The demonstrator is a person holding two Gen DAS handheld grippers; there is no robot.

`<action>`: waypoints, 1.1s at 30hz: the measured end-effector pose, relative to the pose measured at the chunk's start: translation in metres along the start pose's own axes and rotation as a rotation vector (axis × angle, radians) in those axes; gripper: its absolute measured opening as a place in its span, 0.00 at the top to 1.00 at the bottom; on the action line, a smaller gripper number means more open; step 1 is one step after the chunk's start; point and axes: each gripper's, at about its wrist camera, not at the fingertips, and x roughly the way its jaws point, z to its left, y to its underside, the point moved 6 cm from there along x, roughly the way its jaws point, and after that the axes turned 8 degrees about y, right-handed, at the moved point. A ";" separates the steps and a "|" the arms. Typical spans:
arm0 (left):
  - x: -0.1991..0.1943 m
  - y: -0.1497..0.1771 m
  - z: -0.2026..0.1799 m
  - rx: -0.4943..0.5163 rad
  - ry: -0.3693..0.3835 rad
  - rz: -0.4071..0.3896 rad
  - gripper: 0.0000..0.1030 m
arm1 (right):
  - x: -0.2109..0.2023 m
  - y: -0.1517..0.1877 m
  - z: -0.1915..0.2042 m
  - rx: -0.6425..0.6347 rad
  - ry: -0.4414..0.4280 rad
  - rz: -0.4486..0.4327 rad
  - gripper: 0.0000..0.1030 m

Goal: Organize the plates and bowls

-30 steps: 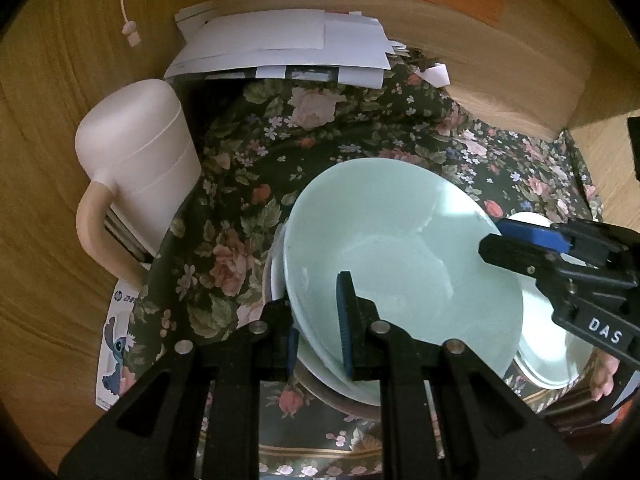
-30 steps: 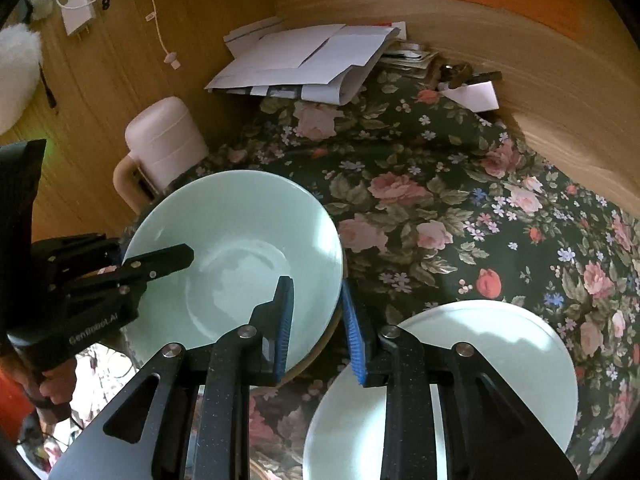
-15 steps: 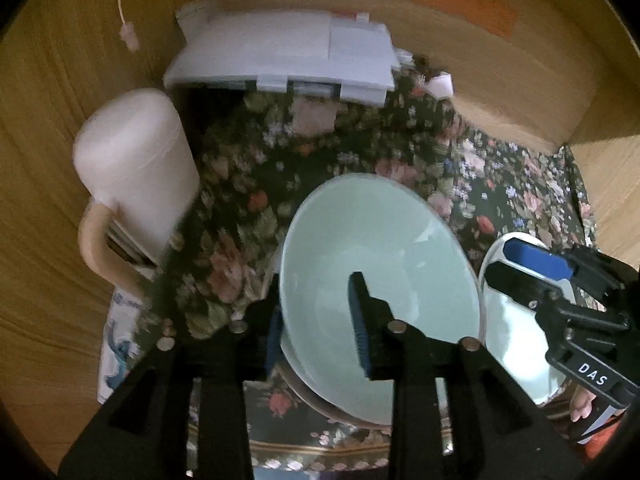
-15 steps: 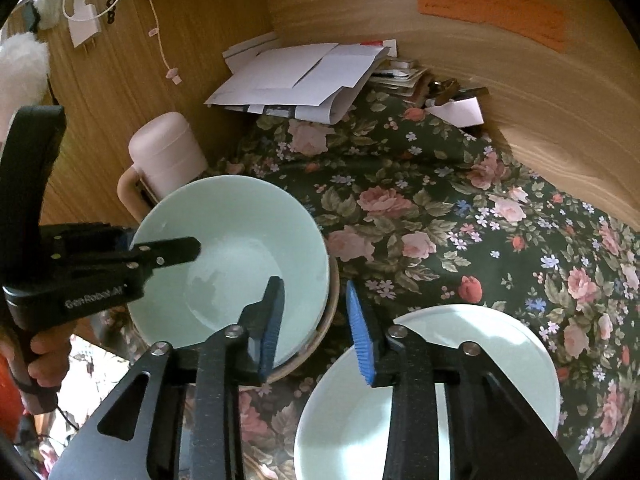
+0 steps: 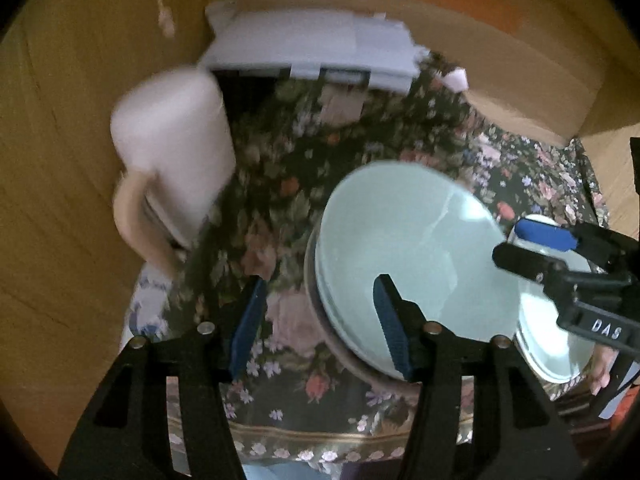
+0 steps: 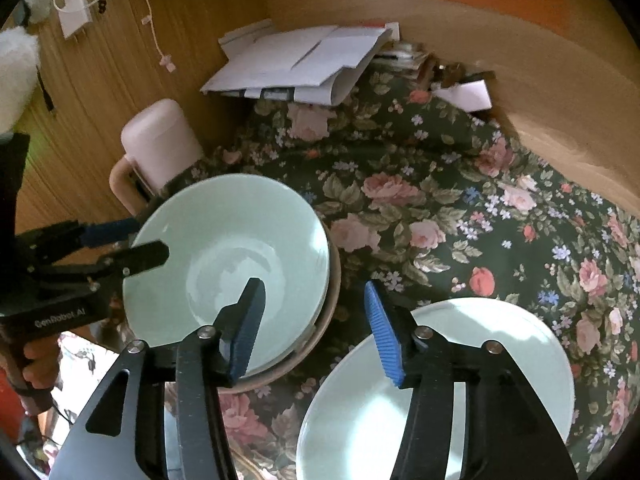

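Note:
A pale green bowl sits nested on top of a stack of dishes with a beige one at the bottom, on the floral tablecloth. My left gripper is open and empty, its jaws either side of the stack's near left rim; it also shows in the right wrist view. My right gripper is open and empty, its jaws either side of the stack's right rim; it also shows in the left wrist view. A white plate lies to the right of the stack.
A pink lidded jug stands left of the stack by the wooden wall. A pile of papers lies at the back. The floral tablecloth covers the table, with bare cloth behind and right of the dishes.
Both grippers have opened wide and let go of the green bowl, which now rests in the stack. The left wrist view has shifted left and back and is blurred.

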 end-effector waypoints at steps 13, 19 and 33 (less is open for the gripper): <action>0.029 0.015 -0.005 -0.038 0.116 0.075 0.47 | 0.034 0.012 0.006 0.023 -0.054 0.101 0.53; 0.034 0.014 -0.008 -0.057 0.132 0.081 0.58 | 0.044 0.012 0.011 0.003 -0.087 0.126 0.67; 0.030 0.009 -0.012 -0.077 0.109 0.059 0.58 | 0.045 0.010 0.011 0.050 -0.067 0.100 0.70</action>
